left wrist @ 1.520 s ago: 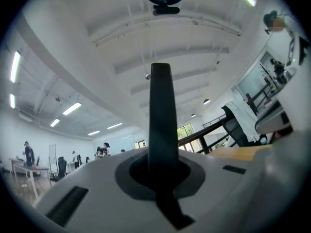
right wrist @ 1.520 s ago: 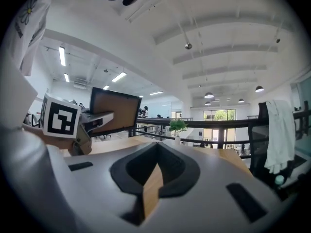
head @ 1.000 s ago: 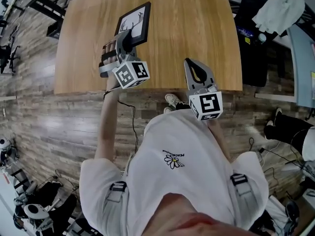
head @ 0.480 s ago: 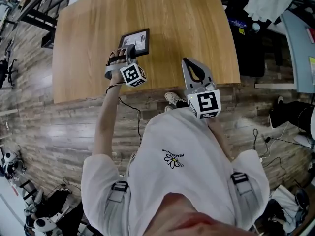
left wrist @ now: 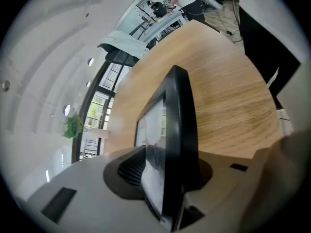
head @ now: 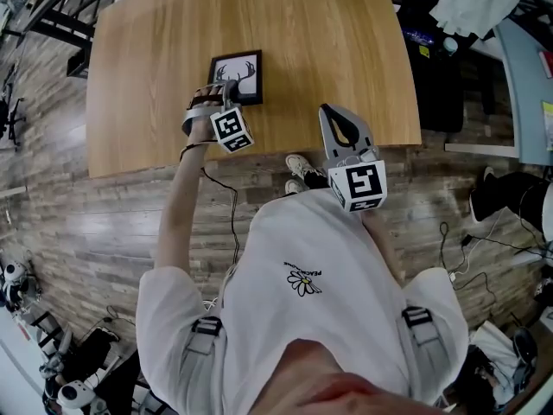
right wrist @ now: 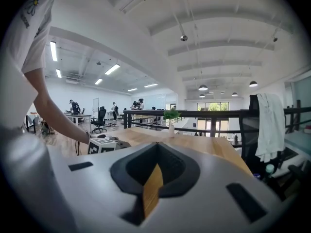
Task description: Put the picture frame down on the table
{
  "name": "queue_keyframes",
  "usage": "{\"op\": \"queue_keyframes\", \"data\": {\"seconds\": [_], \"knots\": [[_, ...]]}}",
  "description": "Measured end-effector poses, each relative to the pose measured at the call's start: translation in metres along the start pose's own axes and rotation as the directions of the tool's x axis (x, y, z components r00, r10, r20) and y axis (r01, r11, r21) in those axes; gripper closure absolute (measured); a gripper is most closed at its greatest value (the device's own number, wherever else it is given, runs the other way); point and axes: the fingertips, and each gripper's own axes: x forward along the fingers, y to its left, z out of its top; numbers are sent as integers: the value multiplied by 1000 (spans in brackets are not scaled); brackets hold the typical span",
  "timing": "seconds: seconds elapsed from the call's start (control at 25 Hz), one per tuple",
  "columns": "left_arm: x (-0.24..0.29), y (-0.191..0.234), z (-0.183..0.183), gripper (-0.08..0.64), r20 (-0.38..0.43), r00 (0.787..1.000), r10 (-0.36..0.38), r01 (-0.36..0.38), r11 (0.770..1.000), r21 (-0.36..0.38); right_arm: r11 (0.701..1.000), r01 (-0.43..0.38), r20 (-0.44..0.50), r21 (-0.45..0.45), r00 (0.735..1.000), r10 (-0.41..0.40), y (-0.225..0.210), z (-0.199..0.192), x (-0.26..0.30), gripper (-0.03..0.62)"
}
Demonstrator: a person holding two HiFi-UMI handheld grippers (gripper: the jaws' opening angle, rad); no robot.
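Pinching the picture frame [head: 235, 74], left tongs [head: 222, 95] — its length pointing away; right tongs [head: 337, 118] closed.

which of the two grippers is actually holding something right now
The left gripper: its jaws are clamped on the black picture frame. The right gripper has its jaws together with nothing between them.

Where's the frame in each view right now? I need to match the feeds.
Head view: the frame is left of the table's middle, its near edge in the left claw.
Left gripper view: the frame is at centre, edge-on, clamped between the jaws.
Right gripper view: the frame can't be made out.
Shared landmark: the wooden table.
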Motion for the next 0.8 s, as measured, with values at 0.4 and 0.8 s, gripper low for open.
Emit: {"op": "queue_keyframes", "data": {"seconds": [0.4, 0.8], "knots": [[7, -24, 5, 288, 3, 967, -256, 256, 966, -20, 999, -51, -15, 10, 999, 51, 1, -5, 13, 582], [6, -44, 5, 232, -4, 913, -408, 408, 912, -35, 993, -112, -15, 41, 994, 113, 9, -9, 24, 582]]}}
